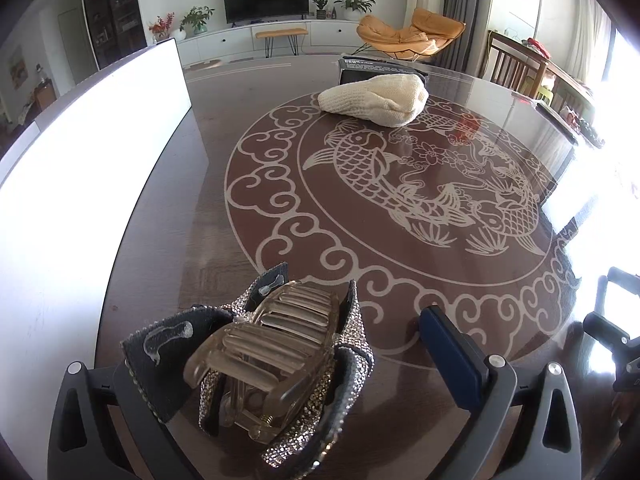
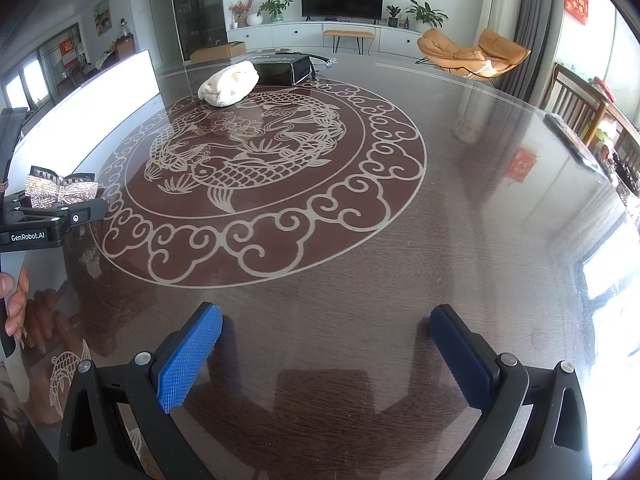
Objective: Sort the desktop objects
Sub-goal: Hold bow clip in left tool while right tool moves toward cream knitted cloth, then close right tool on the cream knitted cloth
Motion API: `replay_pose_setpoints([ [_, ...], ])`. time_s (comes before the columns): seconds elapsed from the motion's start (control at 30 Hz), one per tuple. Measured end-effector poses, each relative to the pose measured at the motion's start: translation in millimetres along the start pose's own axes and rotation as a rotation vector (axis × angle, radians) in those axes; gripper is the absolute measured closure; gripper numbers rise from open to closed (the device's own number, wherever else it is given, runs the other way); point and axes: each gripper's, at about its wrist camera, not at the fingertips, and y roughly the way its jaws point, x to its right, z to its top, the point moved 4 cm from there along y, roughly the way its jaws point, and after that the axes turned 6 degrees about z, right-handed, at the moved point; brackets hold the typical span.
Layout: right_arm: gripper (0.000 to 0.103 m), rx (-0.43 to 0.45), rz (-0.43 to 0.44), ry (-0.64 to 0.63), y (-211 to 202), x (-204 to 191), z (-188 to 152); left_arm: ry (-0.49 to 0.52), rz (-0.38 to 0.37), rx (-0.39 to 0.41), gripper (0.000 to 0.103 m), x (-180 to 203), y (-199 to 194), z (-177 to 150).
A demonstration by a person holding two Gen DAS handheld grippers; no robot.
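Glossy table point(image 2: 360, 240); translucent plastic hair claw point(image 1: 264, 344); knit cloth point(image 1: 376, 98).

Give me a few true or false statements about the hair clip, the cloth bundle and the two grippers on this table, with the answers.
1. The hair clip with its sparkly bow lies between the left gripper's fingers. True.
2. The right gripper holds the cream cloth bundle. False: it is open and empty; the bundle lies far across the table.
3. A black box sits right beside the bundle. True.
4. The bundle lies on the orange chair. False: it rests on the table.
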Motion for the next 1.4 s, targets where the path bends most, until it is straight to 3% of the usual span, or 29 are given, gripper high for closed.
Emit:
replay_pose_setpoints([
  [0.7, 0.000, 0.001, 0.000, 0.000, 0.0, -0.1, -0.1, 0.001, 0.000, 0.001, 0.000, 0.4, 0.6, 0.0],
  [0.8, 0.000, 0.006, -0.026, -0.069, -3.0, -8.5, 5.2, 0.001, -0.002, 0.002, 0.000, 0.4, 1.0, 0.8],
  [0.93, 0.000, 0.025, -0.037, -0.210, 2.1, -30.5, 52.0, 0.001, -0.002, 0.001, 0.000, 0.1, 1.3, 0.9],
  [1.1, 0.000, 0.078, 0.045, -0.170, 18.5, -55.3, 150.6, 0.001, -0.002, 0.002, 0.000, -0.2, 1.2, 0.8],
  [1.3, 0.000, 0.041, 0.006, -0.311, 78.8, -111.3, 225.2, 0.001, -0.002, 0.002, 0.000, -0.1, 1.2, 0.6],
  [1.4, 0.001, -0.043, -0.007, -0.347, 113.0, -127.0, 241.1, 0.001, -0.002, 0.002, 0.000, -0.1, 1.3, 0.6],
])
